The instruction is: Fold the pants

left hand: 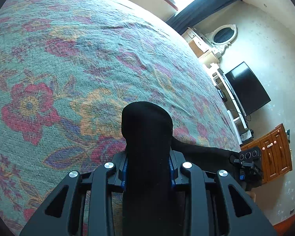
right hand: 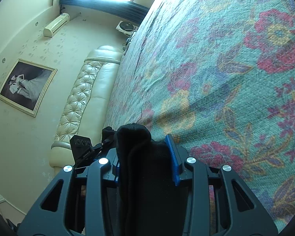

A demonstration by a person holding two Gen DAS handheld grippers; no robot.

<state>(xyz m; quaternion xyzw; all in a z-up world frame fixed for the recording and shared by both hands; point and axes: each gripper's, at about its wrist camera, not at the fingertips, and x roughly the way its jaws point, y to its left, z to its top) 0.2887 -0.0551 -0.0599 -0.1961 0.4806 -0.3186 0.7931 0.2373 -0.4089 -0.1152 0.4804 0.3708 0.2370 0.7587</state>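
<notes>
The black pants (left hand: 147,137) are pinched between the jaws of my left gripper (left hand: 148,169), with a fold of cloth sticking out past the blue pads. A strip of the pants runs right to my right gripper (left hand: 247,167). In the right wrist view my right gripper (right hand: 145,157) is shut on a bunch of the same black pants (right hand: 135,141), and my left gripper (right hand: 84,149) shows at the left. Both grippers hold the cloth above the floral bedspread (left hand: 68,68). The rest of the pants hangs below, hidden.
The bed's teal floral cover (right hand: 226,78) fills most of both views. A padded cream headboard (right hand: 84,90) lies along one side. A dark television (left hand: 245,88) and a wooden cabinet (left hand: 271,153) stand by the wall past the bed's edge.
</notes>
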